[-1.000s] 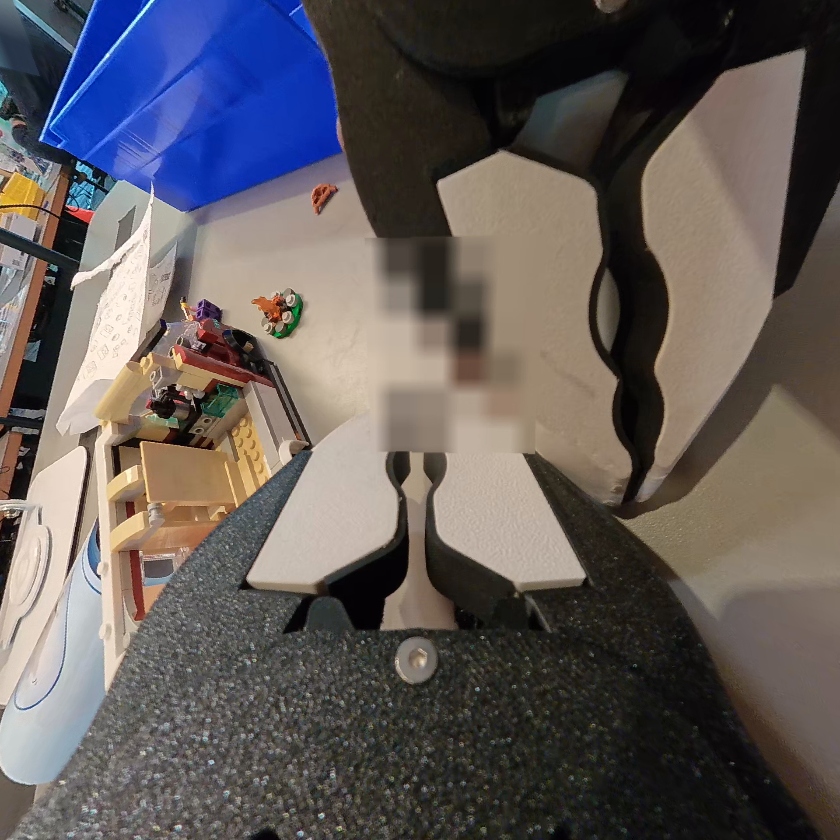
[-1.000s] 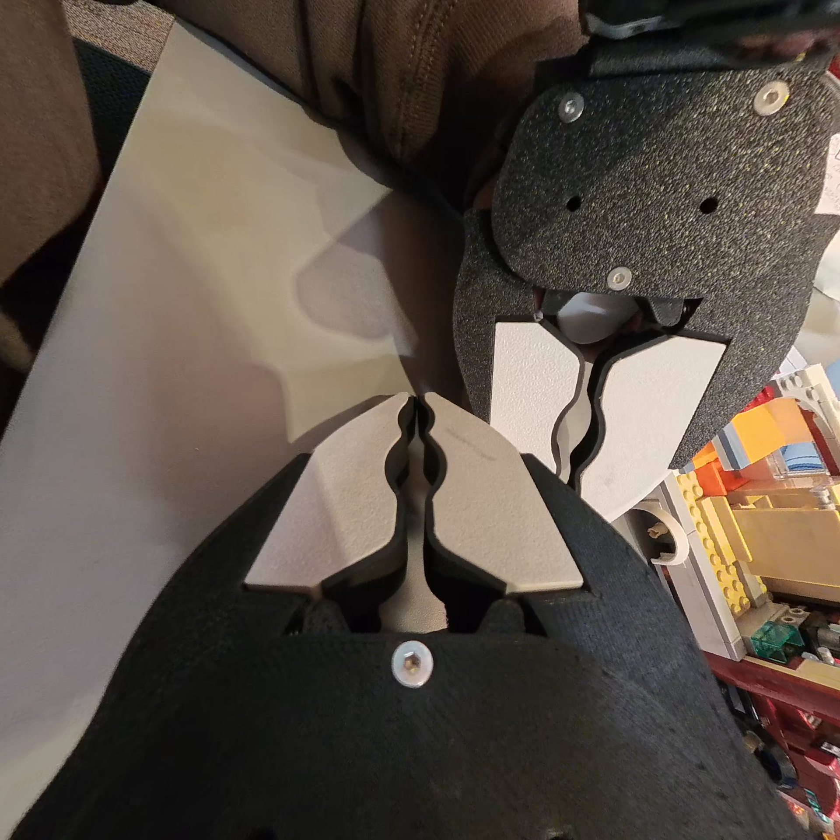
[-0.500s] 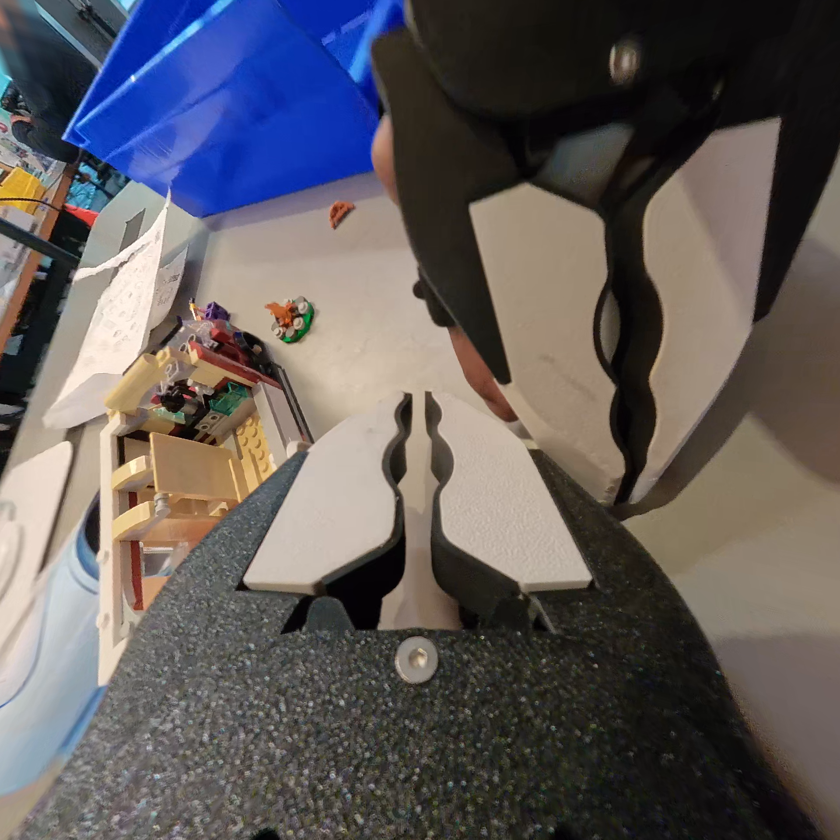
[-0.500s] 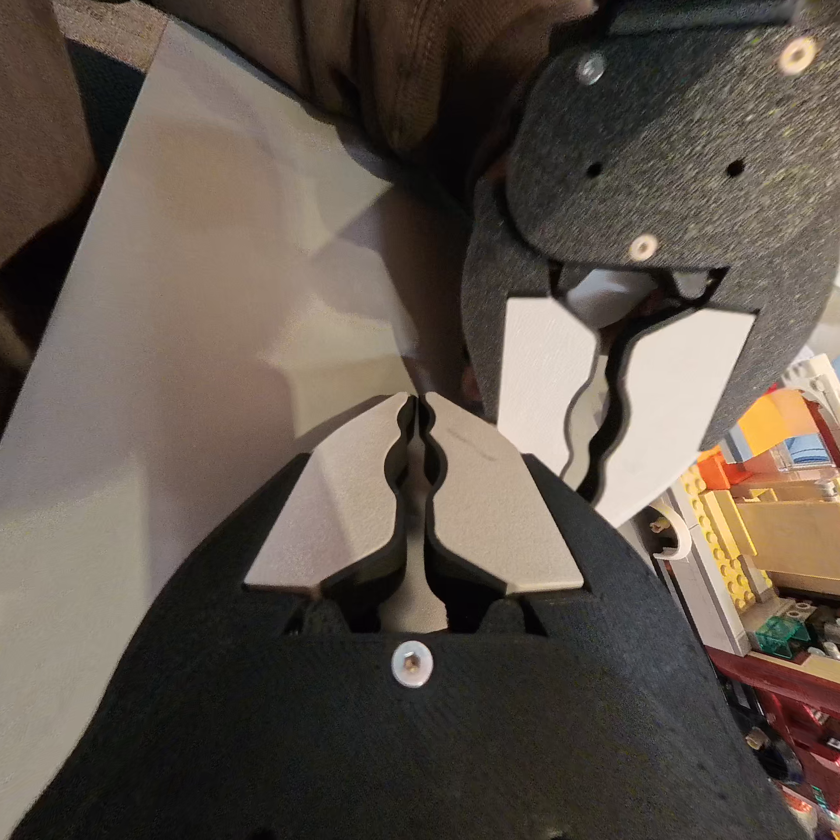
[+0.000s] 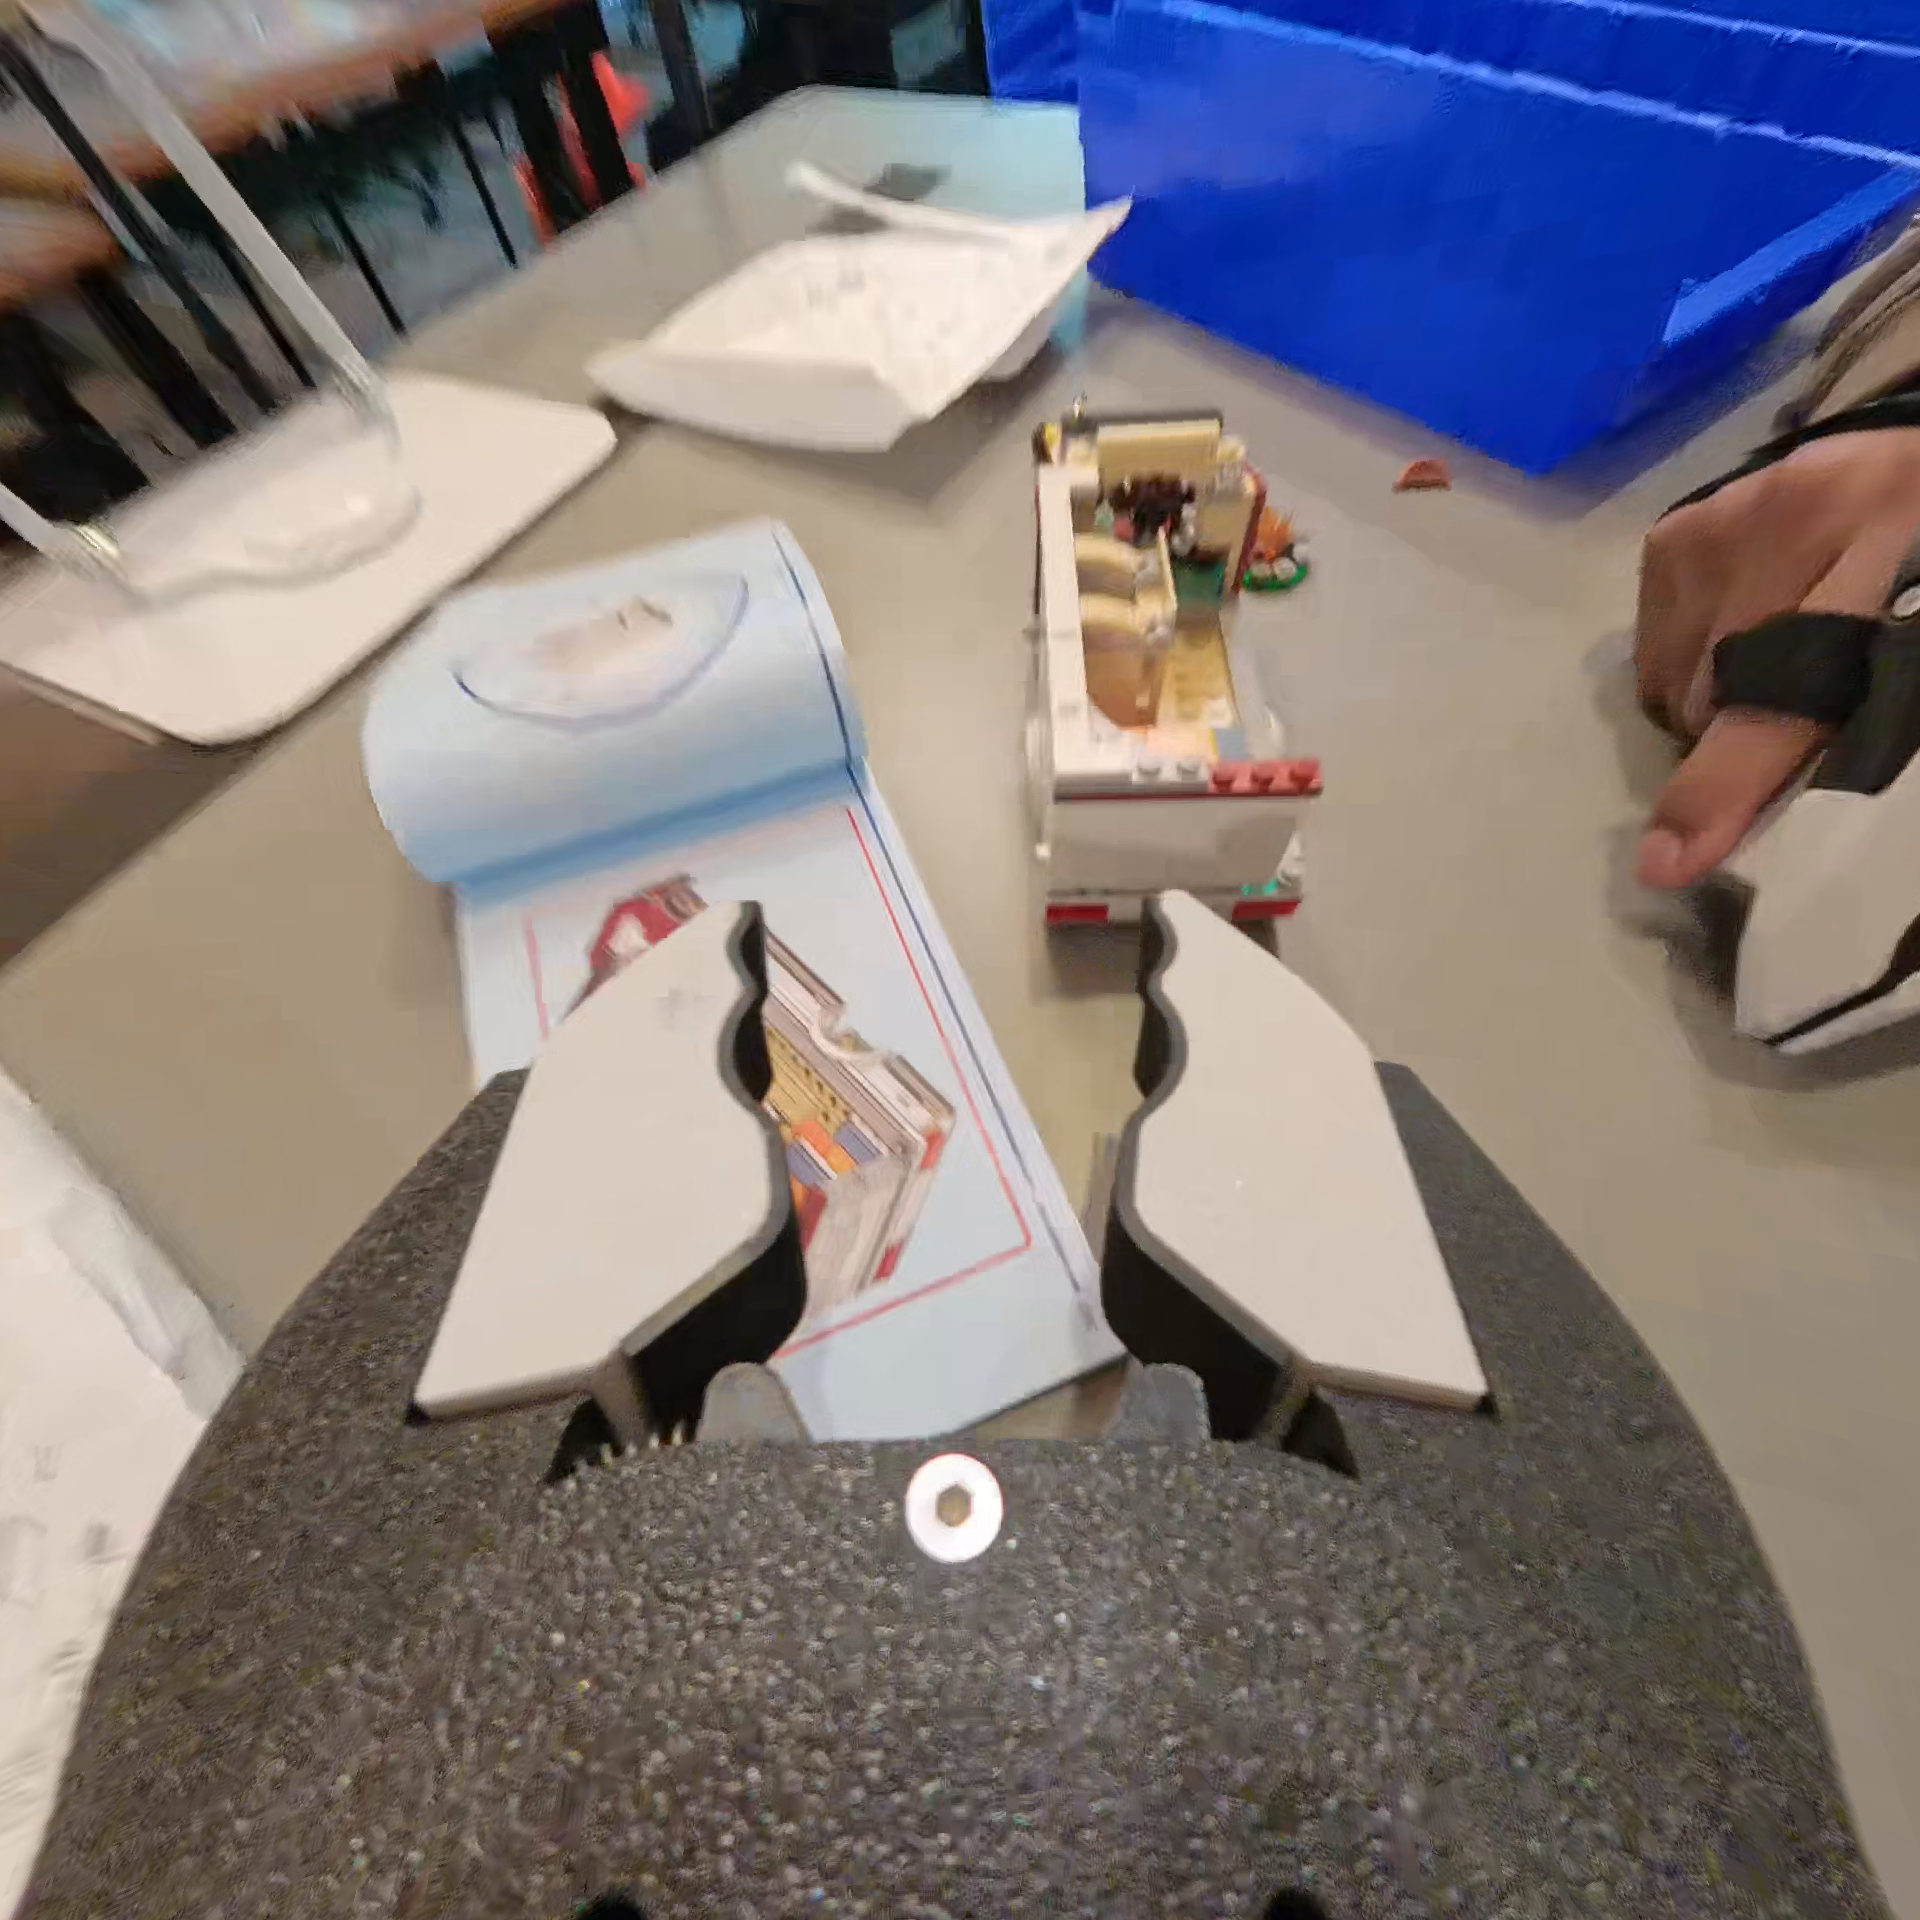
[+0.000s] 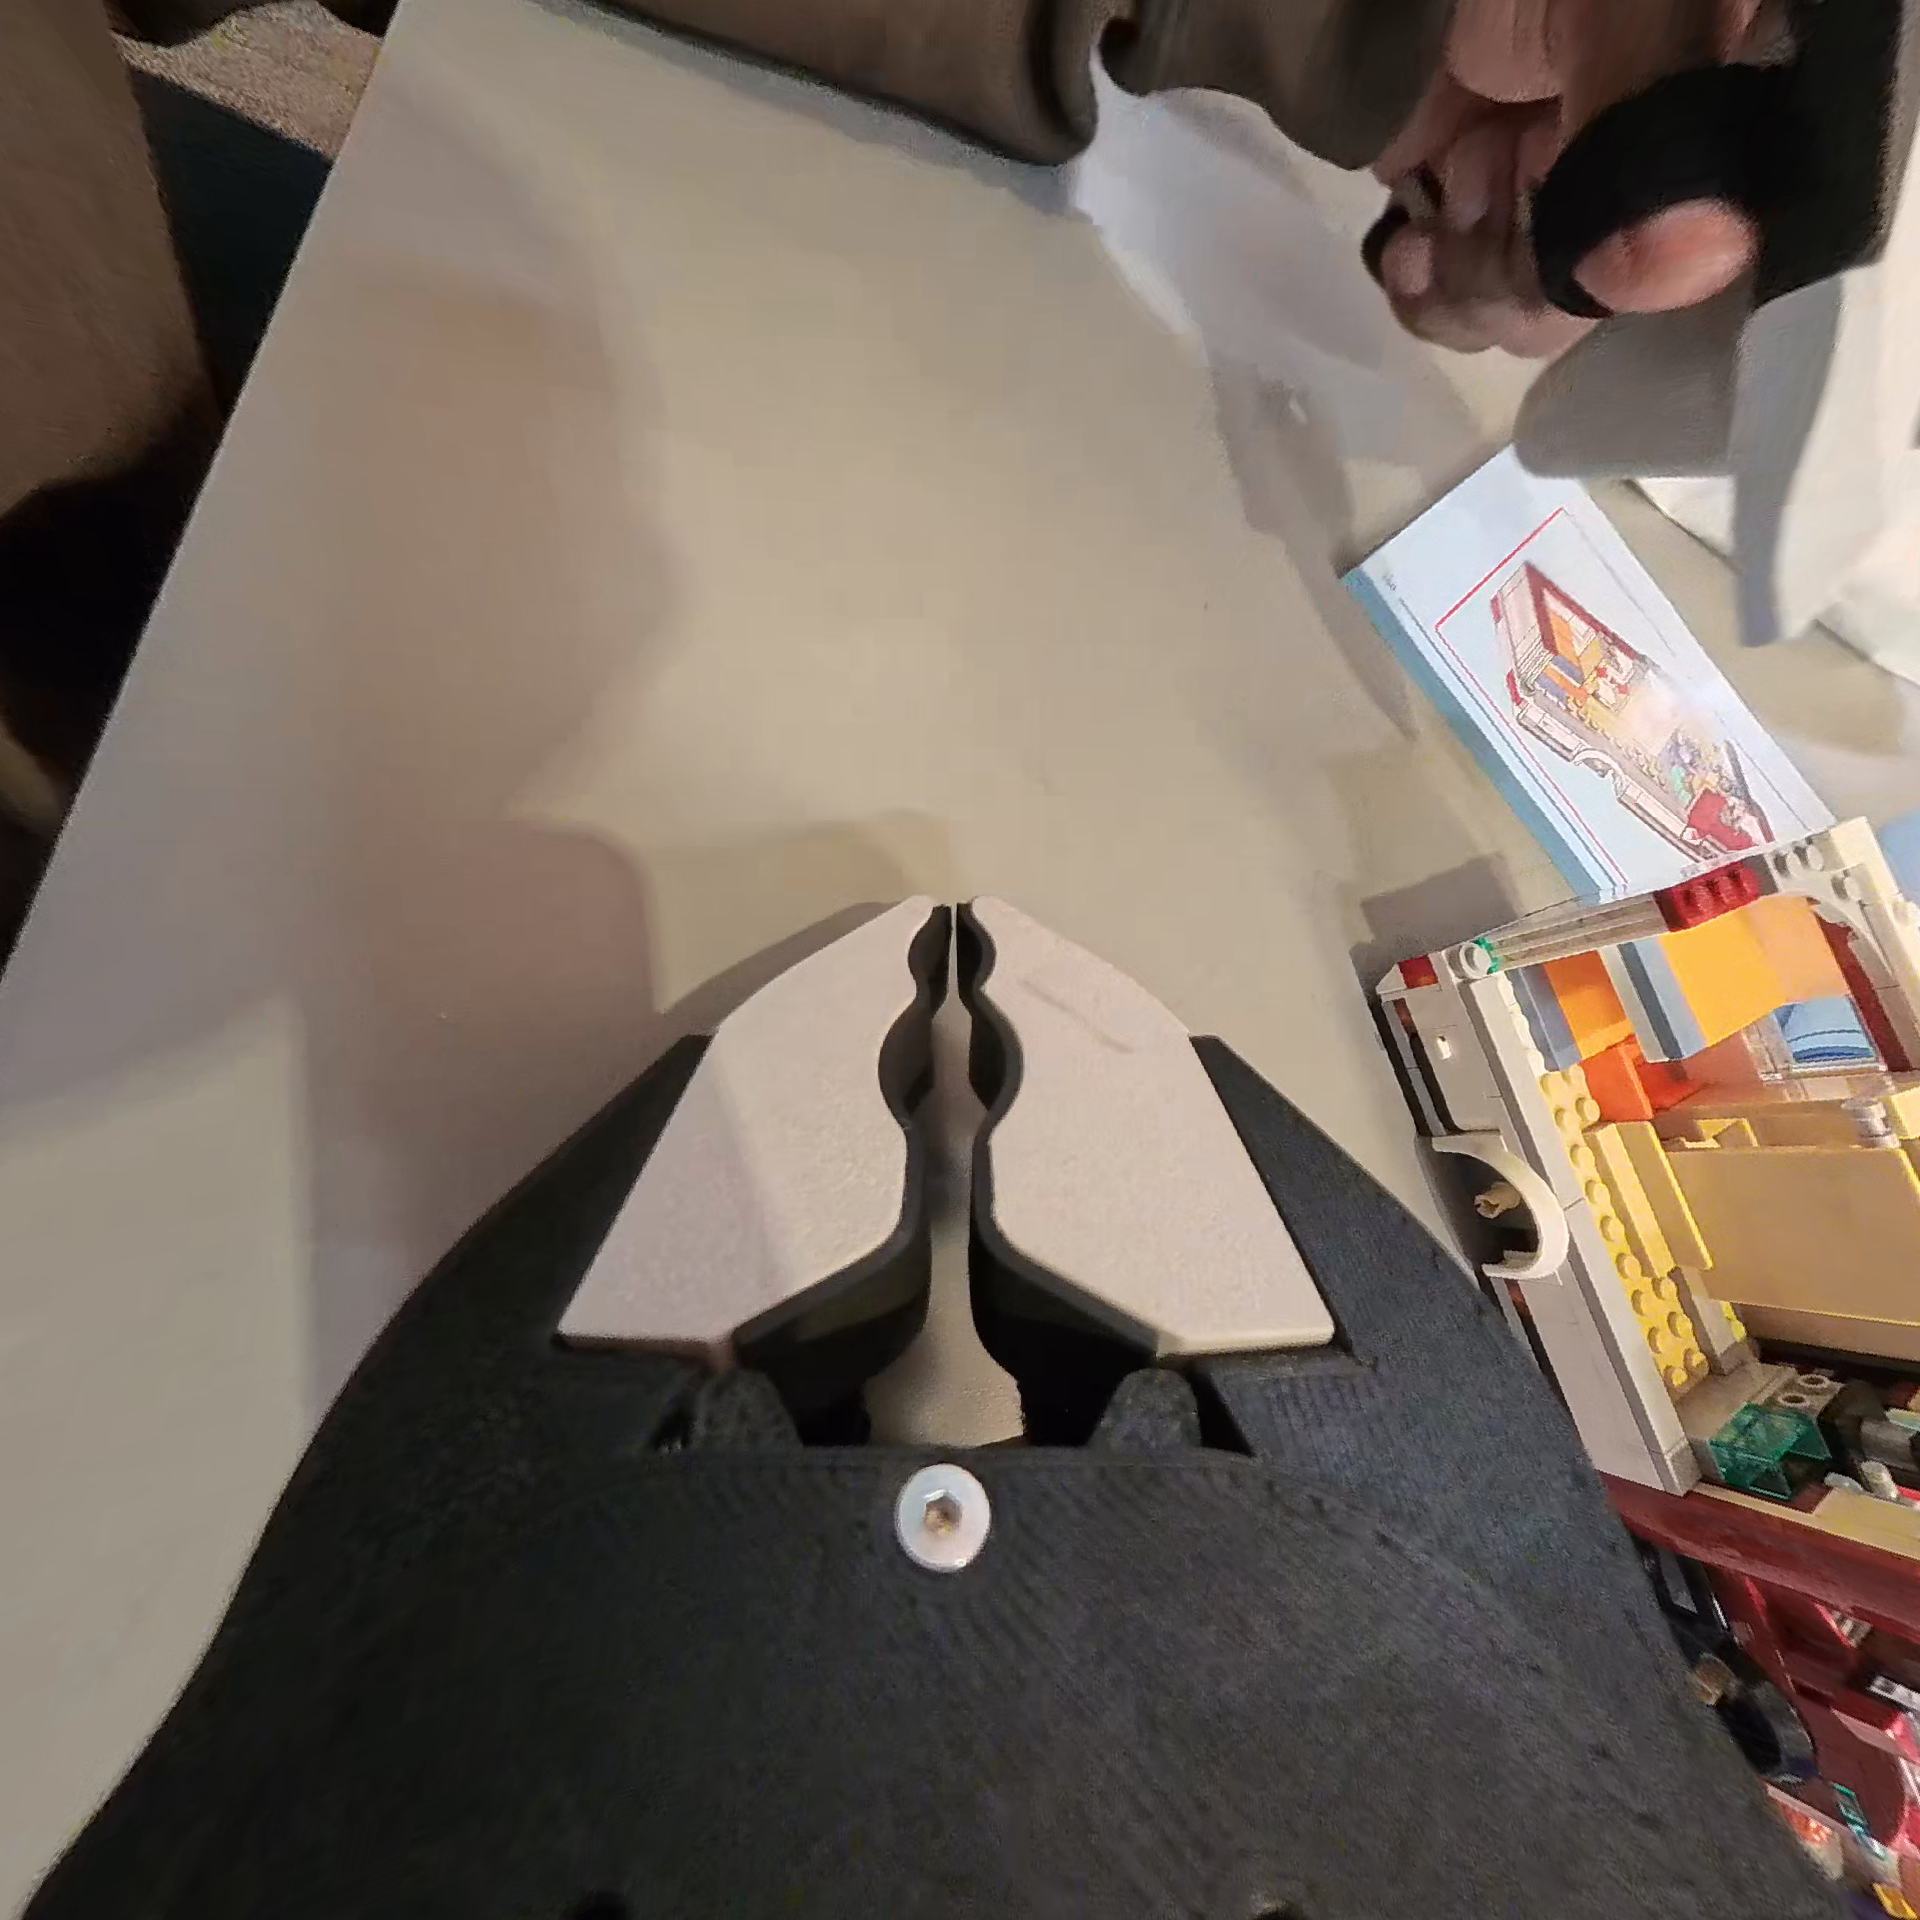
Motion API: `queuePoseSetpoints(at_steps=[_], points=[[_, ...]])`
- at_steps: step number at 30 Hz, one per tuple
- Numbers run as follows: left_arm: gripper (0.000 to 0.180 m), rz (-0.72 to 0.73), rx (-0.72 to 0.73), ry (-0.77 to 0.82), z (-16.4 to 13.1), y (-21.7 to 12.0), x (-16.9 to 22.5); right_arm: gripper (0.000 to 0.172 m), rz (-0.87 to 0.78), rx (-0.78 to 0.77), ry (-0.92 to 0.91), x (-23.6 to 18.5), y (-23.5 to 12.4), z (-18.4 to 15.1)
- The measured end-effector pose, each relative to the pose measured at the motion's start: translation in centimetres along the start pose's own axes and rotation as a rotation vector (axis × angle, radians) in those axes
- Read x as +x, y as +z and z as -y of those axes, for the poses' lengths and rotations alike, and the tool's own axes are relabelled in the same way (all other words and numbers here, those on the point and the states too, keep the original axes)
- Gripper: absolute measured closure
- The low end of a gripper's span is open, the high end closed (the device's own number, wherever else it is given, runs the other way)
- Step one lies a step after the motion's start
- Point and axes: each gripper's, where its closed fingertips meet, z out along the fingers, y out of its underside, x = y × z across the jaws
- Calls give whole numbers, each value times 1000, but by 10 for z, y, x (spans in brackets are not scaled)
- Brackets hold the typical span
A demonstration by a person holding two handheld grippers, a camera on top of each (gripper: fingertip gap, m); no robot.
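Observation:
My left gripper [image 5: 951,920] is open with nothing between its fingers. It hovers over a light blue instruction booklet [image 5: 665,790] with its top pages curled back. A white, tan and red toy brick vehicle [image 5: 1153,696] stands just beyond its right fingertip. My right gripper [image 6: 954,912] is shut with nothing seen between its fingers, above the bare grey table [image 6: 727,520]. The same brick vehicle [image 6: 1662,1164] lies to its right, with the booklet [image 6: 1621,686] beyond it. The right gripper also shows at the right edge of the left wrist view [image 5: 1829,935], held by a hand [image 5: 1745,644].
A blue plastic bin [image 5: 1455,208] stands at the back right. Folded white paper [image 5: 862,312] and a white tray [image 5: 260,561] under a clear stand lie at the back left. Small loose brick pieces [image 5: 1278,551] lie behind the vehicle. A sleeved hand [image 6: 1558,187] holds the left gripper.
My left gripper has opened wide and swung away from the right gripper, now facing the booklet and the brick vehicle. The right gripper has stayed shut and hardly moved.

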Motion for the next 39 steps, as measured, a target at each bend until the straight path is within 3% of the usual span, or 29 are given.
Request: queuePoseSetpoints(at_steps=[5,11,18,23,29,35,39], points=[[93,-75,-44,-86,-4,26,20,171,4,-1,5,0,0,0],[92,-35,-119,-57,-6,54,40,172,7,-3,8,0,0,-1],[116,-24,-169,38,-13,62,52,172,6,-2,6,1,0,-1],[115,-20,-222,106,-11,60,65,172,6,-2,6,1,0,-1],[117,-131,-218,163,-7,61,96,172,4,-2,3,1,0,-1],[106,-126,-134,144,3,39,75,172,1,-1,0,1,0,-1],[102,20,-90,69,4,13,24,172,-3,-1,-5,1,0,-1]])
